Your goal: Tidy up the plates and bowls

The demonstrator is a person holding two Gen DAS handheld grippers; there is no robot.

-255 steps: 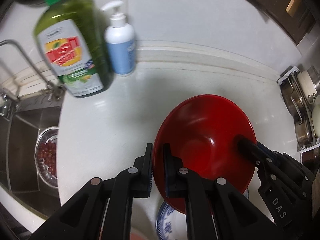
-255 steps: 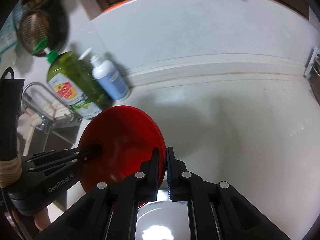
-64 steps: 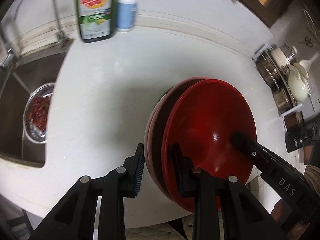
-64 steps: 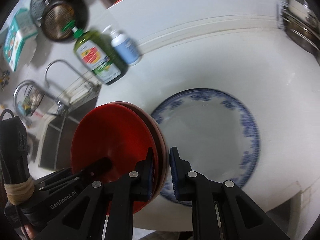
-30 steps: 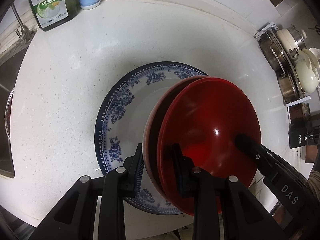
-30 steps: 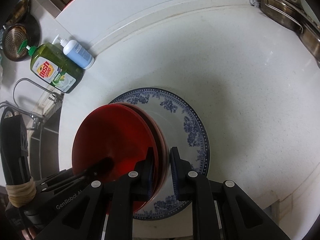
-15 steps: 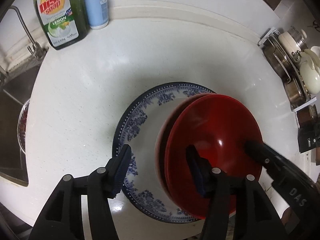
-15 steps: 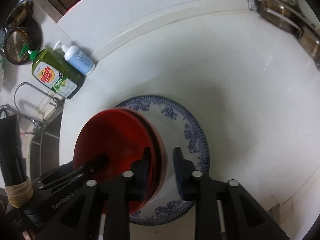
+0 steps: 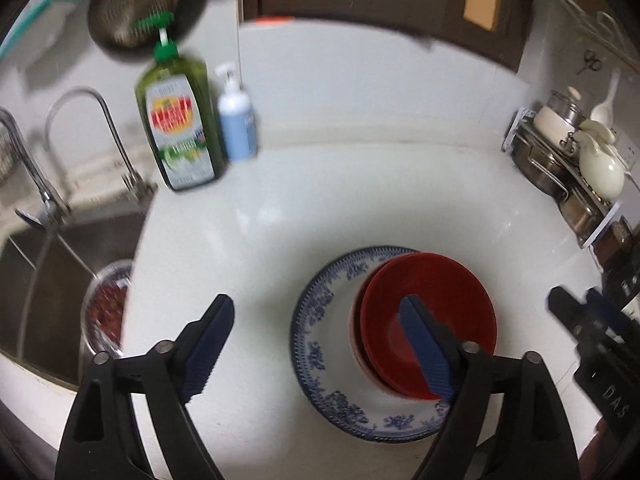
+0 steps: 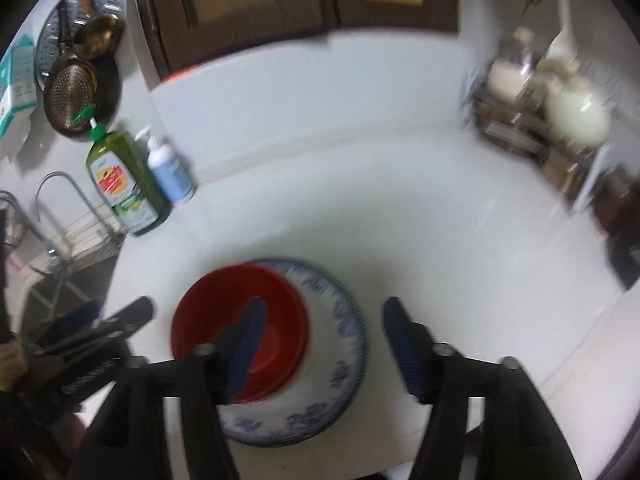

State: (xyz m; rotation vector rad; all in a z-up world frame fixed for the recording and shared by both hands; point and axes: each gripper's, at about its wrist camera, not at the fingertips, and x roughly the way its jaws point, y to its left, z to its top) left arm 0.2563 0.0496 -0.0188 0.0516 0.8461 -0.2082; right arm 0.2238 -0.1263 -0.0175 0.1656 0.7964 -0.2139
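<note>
Two glossy red round bowls (image 9: 428, 320), nested one inside the other, sit on a wide white plate with a blue floral rim (image 9: 320, 344). The plate lies flat on the white stone surface (image 9: 320, 208), close to its front edge, and the bowls rest toward the plate's right side rather than at its centre.

The left tool (image 9: 316, 344) hangs above the front edge with its jaws spread wide and nothing between them; one blue ribbed pad shows in front of the red bowls without touching them. The right tool (image 10: 324, 344) hovers likewise, jaws wide apart and empty, its left pad seen over the bowls. Neither tool touches the stack.

By the look of it, the stacking step is finished: bowls are gathered on the plate and both tools are free. No other loose plate or bowl shows in either view, so the task seems close to done. If anything remains, the next move would be to nudge the bowls toward the plate's middle, or to grip the plate's rim on opposite sides and carry the whole pile away level, since the off-centre bowls could slide.

At the back left corner stand a green dish-soap bottle (image 9: 180, 128) and a small blue pump bottle (image 9: 237, 128), beside a steel sink (image 9: 52, 280) along the left edge. Pots crowd a rack (image 9: 568, 168) at the right edge.
</note>
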